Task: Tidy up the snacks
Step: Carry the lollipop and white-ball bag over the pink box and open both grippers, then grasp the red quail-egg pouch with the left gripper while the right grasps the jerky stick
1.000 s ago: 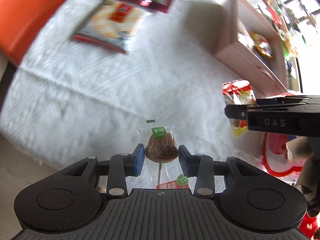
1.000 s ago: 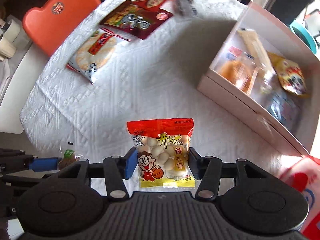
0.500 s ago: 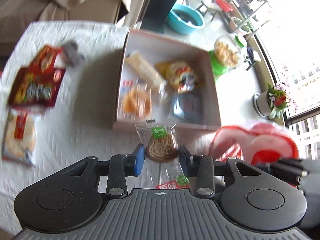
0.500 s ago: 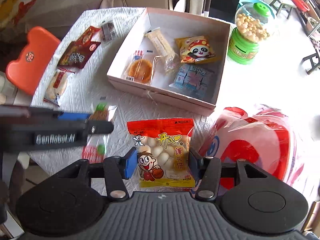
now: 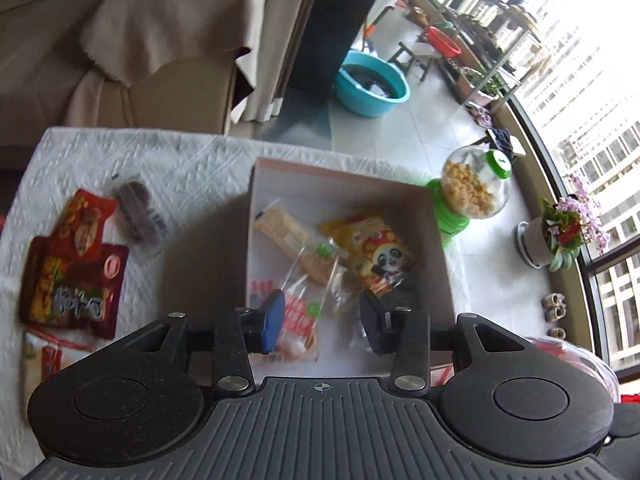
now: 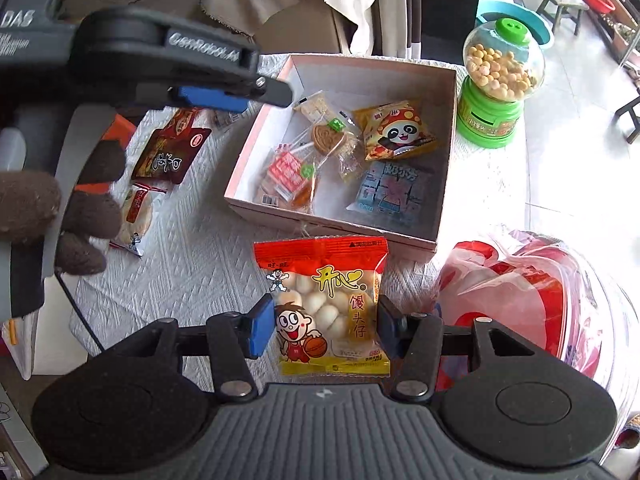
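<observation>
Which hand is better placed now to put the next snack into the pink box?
Right. The right gripper holds the bun snack bag just before the pink box; the left gripper is opening, its lollipop already inside.

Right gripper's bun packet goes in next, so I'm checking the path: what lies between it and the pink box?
Only bare white tablecloth separates the bun packet from the pink box, seen in the right wrist view.
</observation>
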Action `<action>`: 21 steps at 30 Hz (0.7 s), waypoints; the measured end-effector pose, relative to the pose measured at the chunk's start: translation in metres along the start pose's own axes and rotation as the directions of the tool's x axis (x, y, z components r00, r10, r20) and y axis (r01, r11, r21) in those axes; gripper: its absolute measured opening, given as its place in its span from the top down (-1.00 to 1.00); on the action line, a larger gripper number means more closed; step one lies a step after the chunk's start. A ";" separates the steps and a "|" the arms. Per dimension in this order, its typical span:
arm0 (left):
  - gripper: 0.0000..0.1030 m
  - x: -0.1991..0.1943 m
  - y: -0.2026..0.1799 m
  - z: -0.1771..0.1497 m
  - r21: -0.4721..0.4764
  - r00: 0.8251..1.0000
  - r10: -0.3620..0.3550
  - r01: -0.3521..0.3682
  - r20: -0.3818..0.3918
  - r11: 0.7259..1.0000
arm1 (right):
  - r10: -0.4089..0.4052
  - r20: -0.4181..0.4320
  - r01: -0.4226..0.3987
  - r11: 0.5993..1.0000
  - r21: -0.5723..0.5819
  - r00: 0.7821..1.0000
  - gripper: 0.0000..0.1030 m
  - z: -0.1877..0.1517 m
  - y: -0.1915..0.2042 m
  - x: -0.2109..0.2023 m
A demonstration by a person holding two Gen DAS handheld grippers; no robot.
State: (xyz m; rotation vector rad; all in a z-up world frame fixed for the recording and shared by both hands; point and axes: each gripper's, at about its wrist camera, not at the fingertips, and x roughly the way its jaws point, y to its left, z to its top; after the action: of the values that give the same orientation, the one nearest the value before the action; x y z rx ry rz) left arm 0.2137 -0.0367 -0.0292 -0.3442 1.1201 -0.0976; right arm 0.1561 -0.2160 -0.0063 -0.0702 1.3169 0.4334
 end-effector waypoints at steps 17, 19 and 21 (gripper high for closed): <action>0.12 -0.036 0.199 -0.077 -0.274 0.992 0.112 -0.123 -0.054 0.954 | -0.128 0.108 0.123 0.991 0.056 0.986 -0.11 0.134 0.071 0.067; 0.12 -0.038 0.221 -0.070 -0.281 0.994 0.093 -0.107 -0.064 0.954 | -0.101 0.101 0.103 0.994 -0.020 0.990 -0.15 0.145 0.102 0.083; 0.12 -0.041 0.238 -0.057 -0.266 0.995 0.069 -0.085 -0.069 0.960 | -0.067 0.094 0.076 0.993 -0.088 0.993 -0.17 0.162 0.136 0.107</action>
State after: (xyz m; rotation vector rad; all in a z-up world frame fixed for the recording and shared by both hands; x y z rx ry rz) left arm 0.1223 0.1855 -0.0924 -0.5416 1.2067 0.1155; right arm 0.2773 -0.0152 -0.0388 -0.1722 1.2014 0.4311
